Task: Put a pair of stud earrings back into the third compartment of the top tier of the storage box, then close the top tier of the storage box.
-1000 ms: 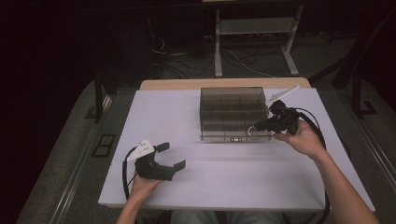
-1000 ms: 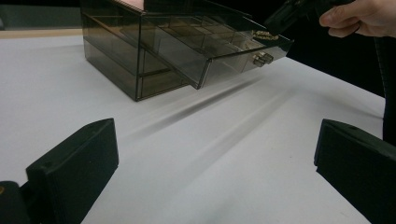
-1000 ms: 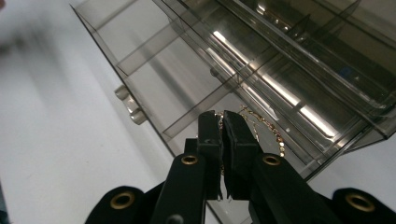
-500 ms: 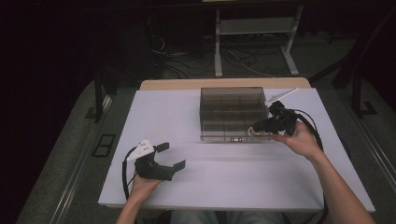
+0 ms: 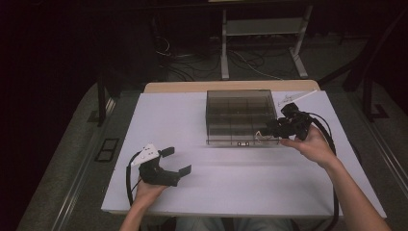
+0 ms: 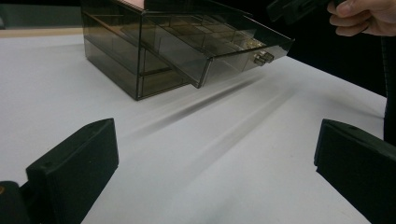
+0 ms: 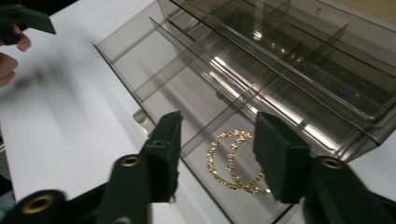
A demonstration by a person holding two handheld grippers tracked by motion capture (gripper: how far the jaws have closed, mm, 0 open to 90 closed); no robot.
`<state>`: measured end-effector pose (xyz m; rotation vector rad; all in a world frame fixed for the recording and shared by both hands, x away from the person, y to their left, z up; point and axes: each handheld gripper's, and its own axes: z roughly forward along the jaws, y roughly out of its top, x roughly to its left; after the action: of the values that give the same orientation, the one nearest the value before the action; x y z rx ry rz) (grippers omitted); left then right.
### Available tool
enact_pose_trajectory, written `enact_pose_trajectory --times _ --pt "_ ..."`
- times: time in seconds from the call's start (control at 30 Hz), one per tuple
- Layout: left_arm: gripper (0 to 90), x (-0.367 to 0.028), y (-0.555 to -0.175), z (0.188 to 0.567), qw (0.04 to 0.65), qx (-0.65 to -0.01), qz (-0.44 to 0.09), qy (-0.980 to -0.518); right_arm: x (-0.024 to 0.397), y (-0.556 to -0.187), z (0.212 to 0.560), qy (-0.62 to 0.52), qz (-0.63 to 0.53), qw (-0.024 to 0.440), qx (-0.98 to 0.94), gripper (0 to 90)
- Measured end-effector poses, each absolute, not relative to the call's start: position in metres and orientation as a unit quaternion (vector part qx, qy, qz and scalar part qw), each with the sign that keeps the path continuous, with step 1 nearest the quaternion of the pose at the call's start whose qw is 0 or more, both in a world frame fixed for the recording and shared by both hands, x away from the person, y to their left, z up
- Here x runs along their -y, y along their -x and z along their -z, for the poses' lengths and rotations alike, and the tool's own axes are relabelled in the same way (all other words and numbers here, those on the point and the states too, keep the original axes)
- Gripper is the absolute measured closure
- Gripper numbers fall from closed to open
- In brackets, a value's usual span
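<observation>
The right hand-held gripper (image 7: 217, 154), jaws just opening, is hovering over gold bracelets (image 7: 233, 161) apparently lying in the open drawer (image 7: 154, 79).

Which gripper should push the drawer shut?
Right, probably. The right gripper hovers at the open drawer, jaws just opened, gold bracelets lying inside. The left gripper sits open at the near table edge.

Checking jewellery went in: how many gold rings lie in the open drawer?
2: gold hoops, side by side and overlapping, in the open drawer compartment below the right claw. Others may be hidden.
</observation>
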<state>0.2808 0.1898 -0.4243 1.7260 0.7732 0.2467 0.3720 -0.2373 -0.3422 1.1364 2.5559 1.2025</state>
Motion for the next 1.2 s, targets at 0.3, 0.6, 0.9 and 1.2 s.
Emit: enact_pose_trajectory --times 0.3,0.6,0.9,1.2 --pt "0.0 -0.19 -0.281 0.424 0.579 -0.331 -0.105 -0.738 0.222 -0.353 0.334 -0.343 -0.409 0.037 -0.845 19.0" --pt "0.0 -0.19 -0.281 0.424 0.578 -0.328 -0.107 -0.739 0.203 -0.334 0.331 -0.299 -0.409 0.019 -0.862 16.6" --pt "0.0 -0.19 -0.281 0.424 0.578 -0.327 -0.107 -0.74 0.191 -0.325 0.332 -0.27 -0.408 0.006 -0.872 16.7" --pt "0.0 -0.19 -0.281 0.424 0.578 -0.327 -0.106 -0.74 0.181 -0.321 0.338 -0.253 -0.399 0.002 -0.881 23.9"
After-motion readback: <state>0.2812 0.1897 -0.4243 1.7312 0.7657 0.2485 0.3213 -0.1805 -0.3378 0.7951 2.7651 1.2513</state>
